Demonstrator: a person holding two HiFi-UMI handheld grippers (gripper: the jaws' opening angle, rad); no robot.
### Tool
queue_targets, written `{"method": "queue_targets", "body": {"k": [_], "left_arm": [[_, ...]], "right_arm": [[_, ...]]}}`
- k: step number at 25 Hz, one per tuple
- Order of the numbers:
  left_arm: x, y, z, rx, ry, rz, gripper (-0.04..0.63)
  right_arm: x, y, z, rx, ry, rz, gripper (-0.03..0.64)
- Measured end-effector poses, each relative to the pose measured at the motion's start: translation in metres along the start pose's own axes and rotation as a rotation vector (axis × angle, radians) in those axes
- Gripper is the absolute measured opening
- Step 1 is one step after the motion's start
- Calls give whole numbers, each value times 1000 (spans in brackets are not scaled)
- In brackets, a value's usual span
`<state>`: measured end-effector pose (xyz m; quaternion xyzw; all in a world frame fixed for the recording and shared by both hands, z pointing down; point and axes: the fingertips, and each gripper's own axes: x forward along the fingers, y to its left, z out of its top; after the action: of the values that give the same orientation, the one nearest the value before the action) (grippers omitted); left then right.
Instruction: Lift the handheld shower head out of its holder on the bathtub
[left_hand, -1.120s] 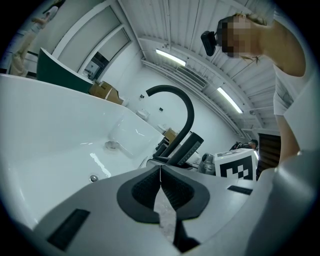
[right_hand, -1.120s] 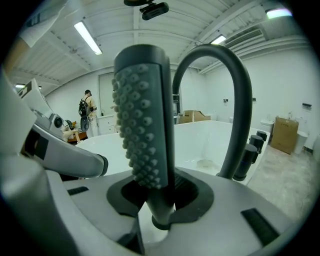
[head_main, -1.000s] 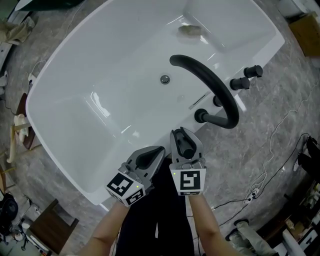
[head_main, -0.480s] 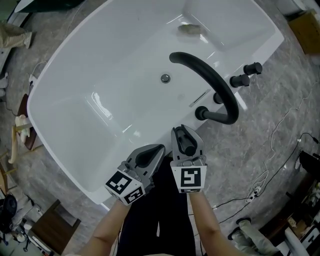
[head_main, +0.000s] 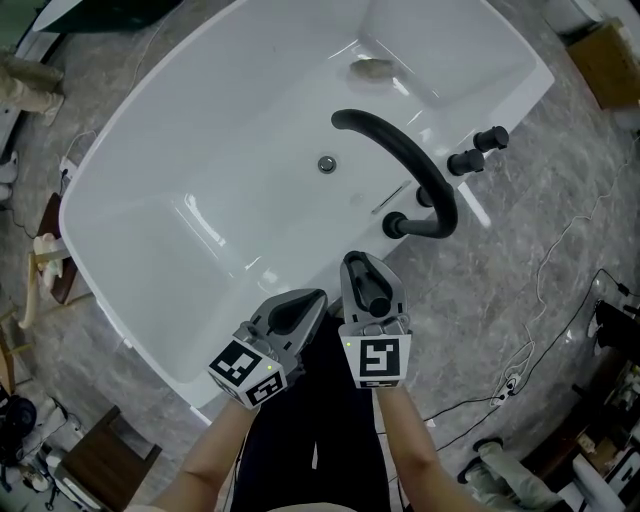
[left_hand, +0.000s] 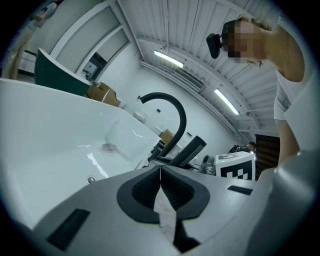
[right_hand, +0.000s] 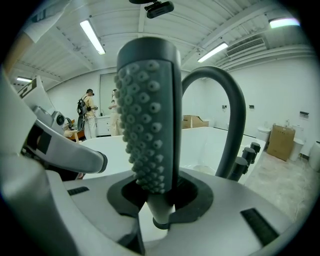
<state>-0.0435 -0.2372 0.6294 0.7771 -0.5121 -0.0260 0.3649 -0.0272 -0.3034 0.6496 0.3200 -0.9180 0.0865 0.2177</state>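
Observation:
My right gripper is shut on the handheld shower head, a dark grey stick. In the right gripper view the shower head stands upright between the jaws, its nubbed face to the left, and the right gripper clamps its lower end. It is held near the rim of the white bathtub, short of the black arched faucet. My left gripper sits just left of it, shut and empty. The left gripper shows its pads meeting, with the shower head beyond.
Black knobs stand on the tub's right rim beside the faucet base. A drain lies in the tub floor. Cables trail over the grey stone floor; a cardboard box and a wooden stool stand nearby.
The tub and faucet sit a little higher and further left in the head view. Both grippers keep their places, and the right one keeps its grip on the shower head.

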Motion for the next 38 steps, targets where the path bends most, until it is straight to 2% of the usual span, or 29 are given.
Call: {"method": "queue_targets", "body": {"k": [14,26,33,38], "left_arm": [[-14,-37,25,55,-6,-30,12],[-28,-80,66,117,-25,-74,12],[-47,-103,80,150,-25,-99,12],[-54,-115,101,165,-55,-86,12]], "right_arm": [[-40,0,50,1,-69,-11,104],[-83,6,102,22,-118,-2,104],[-119,8,135,38,-161,-46,104],[-142,1,164,35,-191,-57,104]]}}
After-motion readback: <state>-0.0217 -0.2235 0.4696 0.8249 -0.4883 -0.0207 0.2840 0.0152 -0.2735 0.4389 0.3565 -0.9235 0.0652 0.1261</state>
